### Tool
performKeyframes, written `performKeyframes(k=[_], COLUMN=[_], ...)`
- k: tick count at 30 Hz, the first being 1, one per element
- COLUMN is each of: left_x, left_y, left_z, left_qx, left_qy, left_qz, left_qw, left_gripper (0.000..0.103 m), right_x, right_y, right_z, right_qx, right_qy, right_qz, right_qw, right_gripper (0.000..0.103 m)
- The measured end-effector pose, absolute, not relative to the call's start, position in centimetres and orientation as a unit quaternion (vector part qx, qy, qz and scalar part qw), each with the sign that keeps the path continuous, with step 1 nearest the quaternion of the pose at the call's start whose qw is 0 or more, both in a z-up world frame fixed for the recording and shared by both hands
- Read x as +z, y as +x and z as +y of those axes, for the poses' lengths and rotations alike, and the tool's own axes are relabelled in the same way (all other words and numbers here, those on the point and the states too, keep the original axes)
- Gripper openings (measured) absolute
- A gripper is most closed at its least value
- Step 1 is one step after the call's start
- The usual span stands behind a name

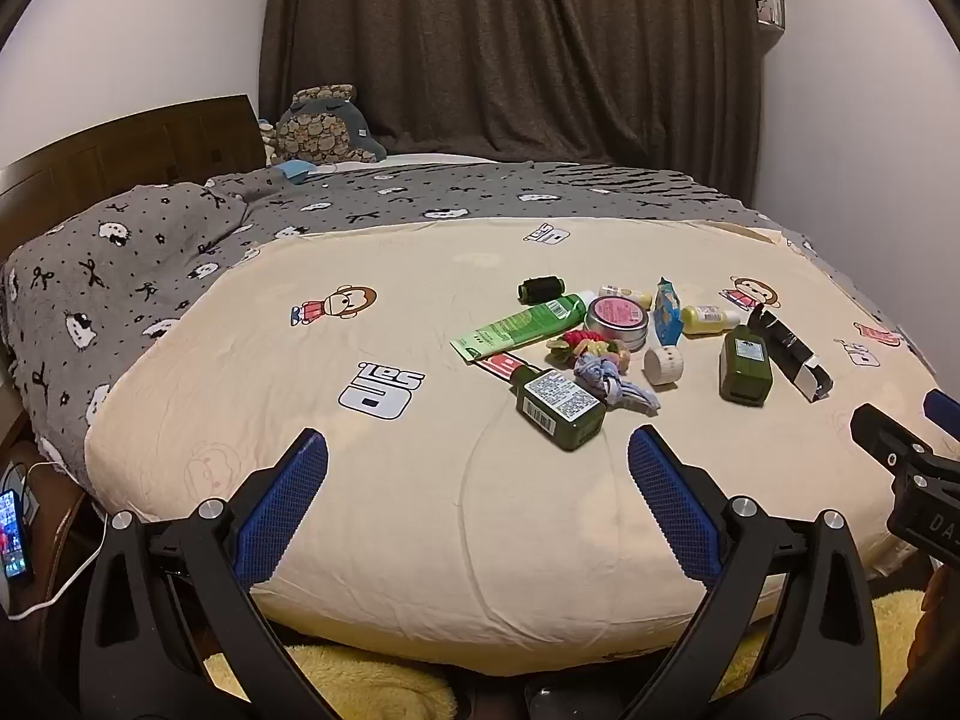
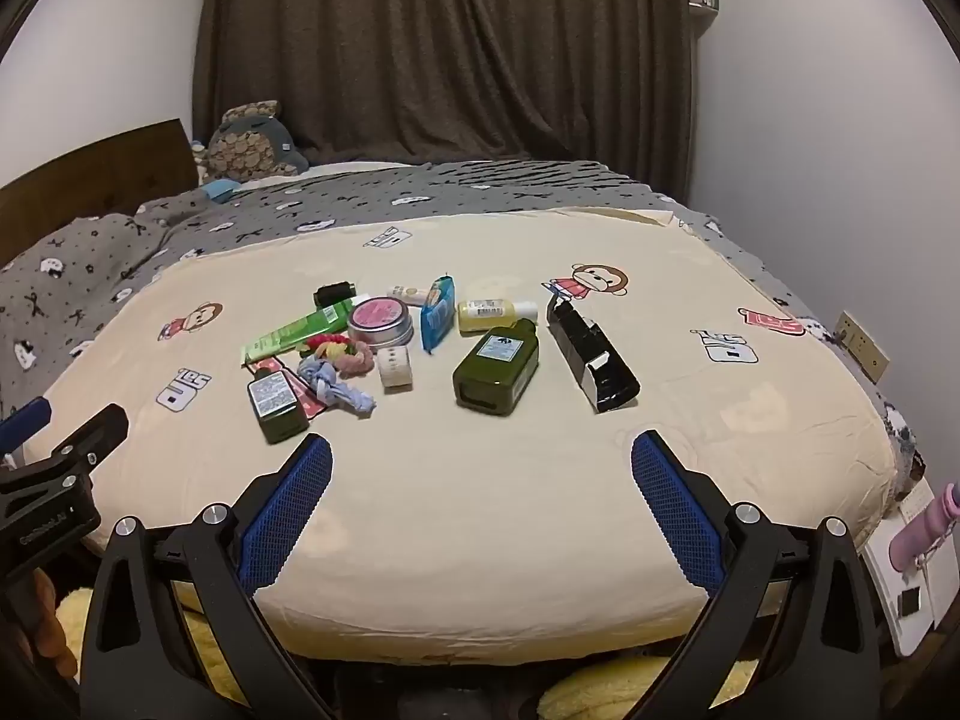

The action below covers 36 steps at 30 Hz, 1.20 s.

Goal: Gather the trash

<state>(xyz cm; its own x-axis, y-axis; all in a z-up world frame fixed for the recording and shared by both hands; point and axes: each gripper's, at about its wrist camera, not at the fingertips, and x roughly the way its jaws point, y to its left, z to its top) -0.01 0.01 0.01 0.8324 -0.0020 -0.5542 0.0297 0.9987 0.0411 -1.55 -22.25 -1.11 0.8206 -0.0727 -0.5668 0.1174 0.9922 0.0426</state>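
A pile of small items lies on the cream bed sheet point(image 1: 372, 456): two dark green bottles point(image 1: 561, 408) point(image 2: 497, 367), a green tube point(image 1: 519, 324), a pink-lidded tin point(image 2: 380, 323), a black open carton point(image 2: 591, 357), a yellow bottle point(image 2: 495, 310), a blue packet point(image 2: 437, 313), a white cap point(image 1: 663, 365), hair ties point(image 2: 327, 354) and a black spool point(image 1: 540, 288). My left gripper point(image 1: 477, 468) is open and empty, short of the pile. My right gripper point(image 2: 480, 474) is open and empty, also short of it. Each gripper shows at the other view's edge.
A grey patterned duvet point(image 1: 150, 276) covers the bed's far and left side. A plush toy point(image 1: 327, 129) sits by the wooden headboard point(image 1: 120, 150). Dark curtains point(image 1: 510, 48) hang behind. A phone point(image 1: 13, 534) lies at the lower left. Yellow fleece point(image 2: 630, 690) lies below the bed edge.
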Motion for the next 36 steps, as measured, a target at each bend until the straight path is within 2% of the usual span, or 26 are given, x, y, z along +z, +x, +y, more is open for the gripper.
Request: performKeyframes(k=[36], left_x=[0.41], left_y=[-0.01], left_z=[-0.09], left_qx=[-0.011], left_qy=[0.024], left_qz=[0.285], left_qw=[0.958], left_gripper=[0.095], right_x=[-0.69], right_y=[-2.02], right_z=[-22.05], right_qx=[-0.059], right_qy=[0.027], right_qz=[0.277], right_qw=[0.959], right_gripper=[0.100])
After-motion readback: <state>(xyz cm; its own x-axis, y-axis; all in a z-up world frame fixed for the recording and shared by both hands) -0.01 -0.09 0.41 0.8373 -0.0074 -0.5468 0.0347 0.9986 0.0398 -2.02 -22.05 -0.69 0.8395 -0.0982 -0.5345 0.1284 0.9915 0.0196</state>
